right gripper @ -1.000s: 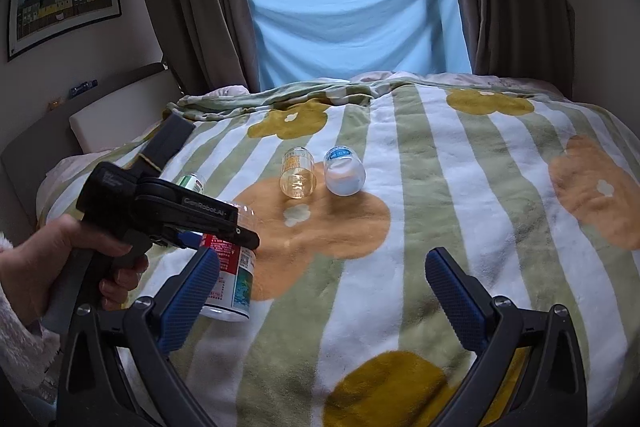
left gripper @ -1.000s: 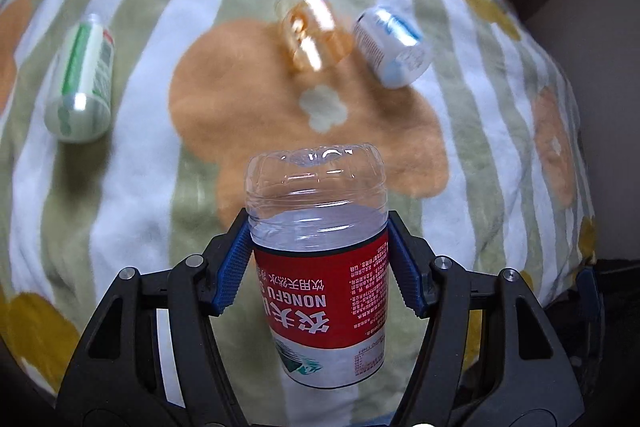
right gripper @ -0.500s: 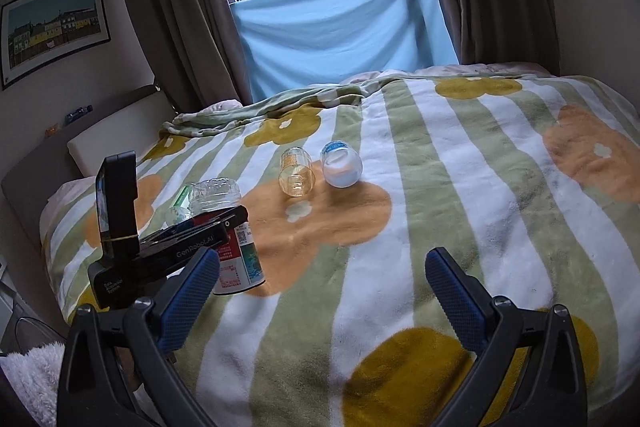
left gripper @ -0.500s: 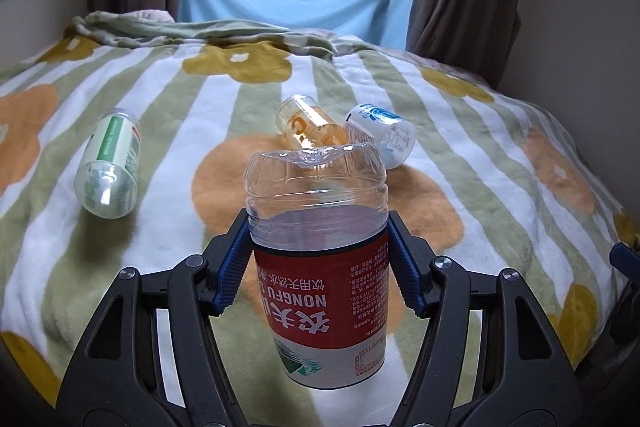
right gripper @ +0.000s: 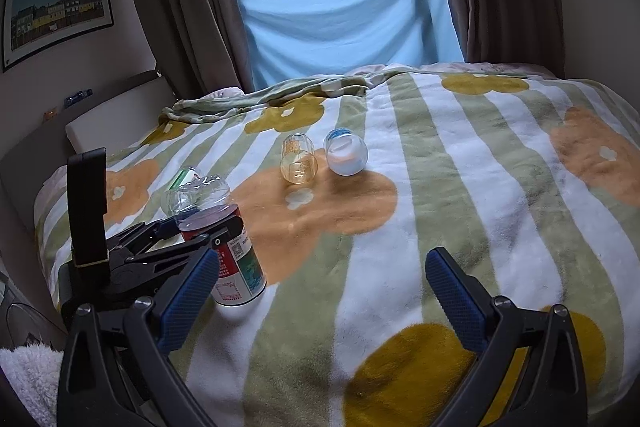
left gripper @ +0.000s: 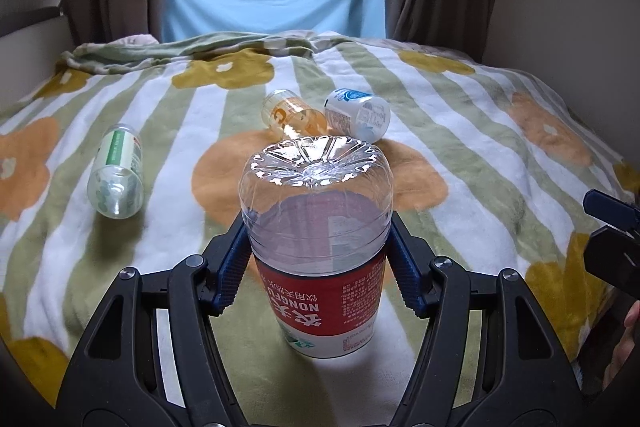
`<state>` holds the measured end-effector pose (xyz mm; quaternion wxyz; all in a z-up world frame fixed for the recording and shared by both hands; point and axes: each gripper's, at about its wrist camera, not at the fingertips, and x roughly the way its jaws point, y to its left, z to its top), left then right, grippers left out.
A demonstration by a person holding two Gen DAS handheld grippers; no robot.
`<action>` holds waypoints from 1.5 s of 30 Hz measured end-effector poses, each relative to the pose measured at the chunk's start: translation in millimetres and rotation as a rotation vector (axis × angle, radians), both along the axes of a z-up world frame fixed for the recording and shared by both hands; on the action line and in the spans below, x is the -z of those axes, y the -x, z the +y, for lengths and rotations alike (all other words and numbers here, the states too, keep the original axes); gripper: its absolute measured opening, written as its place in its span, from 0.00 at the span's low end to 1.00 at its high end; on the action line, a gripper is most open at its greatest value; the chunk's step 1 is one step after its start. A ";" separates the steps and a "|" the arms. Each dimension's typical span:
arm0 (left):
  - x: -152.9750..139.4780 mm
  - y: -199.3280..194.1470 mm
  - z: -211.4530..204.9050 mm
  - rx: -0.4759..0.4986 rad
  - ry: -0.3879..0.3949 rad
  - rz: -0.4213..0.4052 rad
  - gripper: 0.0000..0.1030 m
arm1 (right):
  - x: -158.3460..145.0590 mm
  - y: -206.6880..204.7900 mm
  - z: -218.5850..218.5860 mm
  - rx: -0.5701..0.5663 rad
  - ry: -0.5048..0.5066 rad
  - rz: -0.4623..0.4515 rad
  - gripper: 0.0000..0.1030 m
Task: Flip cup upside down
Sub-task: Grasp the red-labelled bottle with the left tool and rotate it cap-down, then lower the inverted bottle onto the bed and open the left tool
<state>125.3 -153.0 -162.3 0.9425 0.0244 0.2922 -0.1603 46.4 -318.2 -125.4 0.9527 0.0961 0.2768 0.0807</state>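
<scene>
A cup cut from a clear plastic bottle, with a red label (left gripper: pixel 320 259) (right gripper: pixel 224 247), stands upside down, its open end on the bed blanket (left gripper: pixel 460 163). My left gripper (left gripper: pixel 318 263) is shut on its sides, blue pads pressed against it. In the right wrist view the left gripper (right gripper: pixel 200 227) holds the cup at the bed's near left. My right gripper (right gripper: pixel 320 291) hangs open above the blanket's front, nothing between its fingers.
Three other cups lie on their sides: a green-labelled one (left gripper: pixel 116 171) at the left, an orange one (left gripper: pixel 290 115) (right gripper: pixel 298 159) and a white and blue one (left gripper: pixel 358 113) (right gripper: pixel 346 153) at mid bed. Curtains, a blue cloth and a window stand behind. A headboard runs along the left.
The left gripper has levelled out and lowered, so the red-labelled cup now rests upside down on the blanket. The right gripper has tilted up a little and stayed open.
</scene>
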 end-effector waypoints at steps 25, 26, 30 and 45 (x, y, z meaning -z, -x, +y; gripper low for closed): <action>-12.7 11.4 6.2 0.000 -0.049 0.013 1.00 | -5.6 -1.2 5.3 -0.005 -0.007 -0.014 1.00; -15.9 12.6 8.2 0.000 -0.044 0.010 1.00 | -8.0 -0.8 6.1 -0.006 -0.006 -0.018 1.00; -31.9 19.2 17.9 -0.003 -0.026 -0.005 1.00 | -19.6 0.9 11.3 -0.014 0.001 -0.037 1.00; -143.2 73.1 105.9 -0.066 -0.003 -0.175 1.00 | -108.7 19.3 70.8 0.049 0.148 -0.188 1.00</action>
